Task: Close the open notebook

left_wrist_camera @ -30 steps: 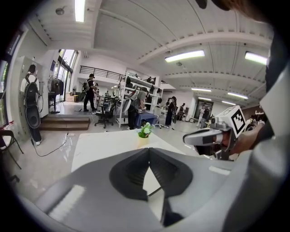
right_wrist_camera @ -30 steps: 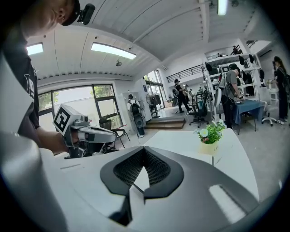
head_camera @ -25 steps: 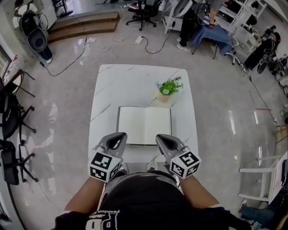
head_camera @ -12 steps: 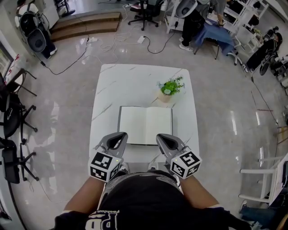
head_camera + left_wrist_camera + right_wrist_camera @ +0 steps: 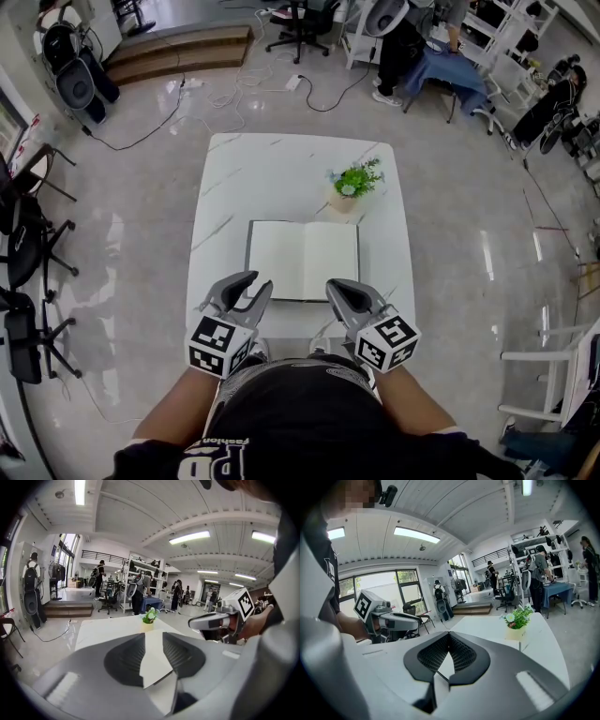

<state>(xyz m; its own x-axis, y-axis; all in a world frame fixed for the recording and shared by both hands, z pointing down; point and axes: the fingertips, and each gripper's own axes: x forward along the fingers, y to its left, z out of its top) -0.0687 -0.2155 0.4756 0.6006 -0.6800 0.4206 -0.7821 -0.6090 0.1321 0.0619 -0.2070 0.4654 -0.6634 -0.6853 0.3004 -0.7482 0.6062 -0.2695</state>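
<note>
The open notebook (image 5: 303, 260) lies flat on the white marble table (image 5: 281, 169), blank pages up, its near edge just beyond both grippers. My left gripper (image 5: 255, 281) hovers at the notebook's near-left corner; its jaws have just been opening and stand apart with nothing gripped. In the left gripper view (image 5: 153, 637) the notebook's pages (image 5: 152, 660) show through the gap. My right gripper (image 5: 334, 284) sits at the near-right corner with its jaws together and empty, and its tips also meet in the right gripper view (image 5: 449, 635).
A small potted plant (image 5: 349, 187) stands just behind the notebook's far-right corner. The table's near edge is under the grippers. Office chairs (image 5: 23, 253) stand on the floor at left; cables, shelves and people are at the far end of the room.
The left gripper's jaws have gone from shut to open. Both hands and the notebook stay where they were.
</note>
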